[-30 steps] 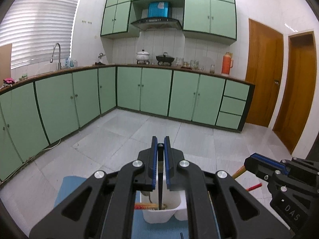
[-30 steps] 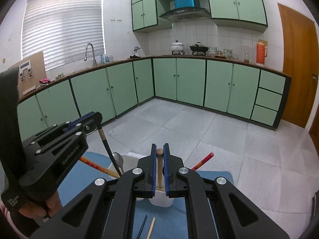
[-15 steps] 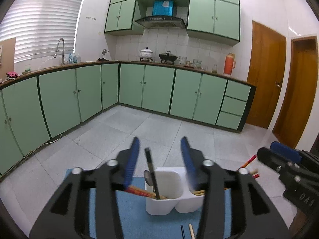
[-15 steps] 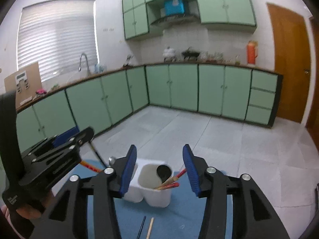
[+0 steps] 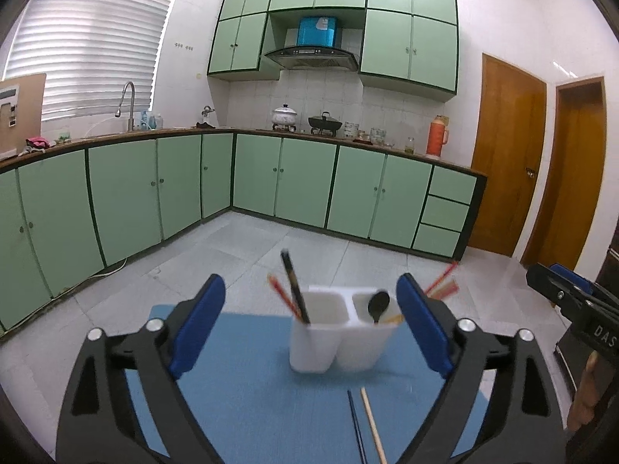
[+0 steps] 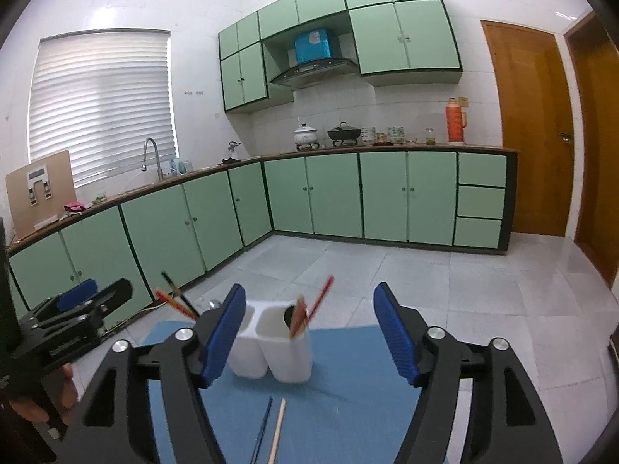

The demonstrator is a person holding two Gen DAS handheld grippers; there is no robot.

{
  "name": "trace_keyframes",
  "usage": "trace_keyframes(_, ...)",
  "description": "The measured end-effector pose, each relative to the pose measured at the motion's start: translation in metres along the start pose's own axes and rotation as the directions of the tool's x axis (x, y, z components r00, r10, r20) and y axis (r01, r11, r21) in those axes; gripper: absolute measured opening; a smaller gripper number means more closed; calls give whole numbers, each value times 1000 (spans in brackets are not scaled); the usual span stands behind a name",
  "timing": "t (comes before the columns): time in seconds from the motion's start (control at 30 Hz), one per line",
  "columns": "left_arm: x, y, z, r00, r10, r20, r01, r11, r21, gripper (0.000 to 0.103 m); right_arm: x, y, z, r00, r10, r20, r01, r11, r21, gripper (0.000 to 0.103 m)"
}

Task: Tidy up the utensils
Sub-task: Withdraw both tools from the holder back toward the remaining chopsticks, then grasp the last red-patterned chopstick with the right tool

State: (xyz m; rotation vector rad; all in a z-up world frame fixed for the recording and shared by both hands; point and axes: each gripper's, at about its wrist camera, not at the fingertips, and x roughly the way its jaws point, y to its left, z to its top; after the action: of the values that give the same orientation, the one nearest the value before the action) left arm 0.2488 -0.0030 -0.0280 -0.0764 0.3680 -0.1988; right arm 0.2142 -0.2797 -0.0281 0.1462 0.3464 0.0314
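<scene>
Blue-padded and empty, the left gripper (image 5: 310, 323) has its jaws opening wide, framing a white two-compartment holder (image 5: 340, 334) that stands apart from the pads on a blue mat (image 5: 247, 394). Its left compartment holds a black chopstick (image 5: 294, 287) and red chopsticks (image 5: 281, 295); its right compartment holds a dark spoon (image 5: 378, 304) and more red chopsticks (image 6: 315, 305). Nearer the cameras, a dark chopstick (image 5: 355, 421) and a wooden chopstick (image 5: 372, 425) lie on the mat, while the right gripper (image 6: 309, 332), likewise empty, has its jaws opening.
</scene>
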Motion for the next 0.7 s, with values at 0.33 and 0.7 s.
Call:
trace_keyframes(0.33,-32,14,-58,994,14,-104,-13,1000,8,91,-31,-9,-54,998,-22,-61,25,999,43,88)
trace_keyframes(0.7,-46,27,-119,970,49,-239,-38,998,54,91,-41,3,-128,978,-33,-208,41,999,34,90)
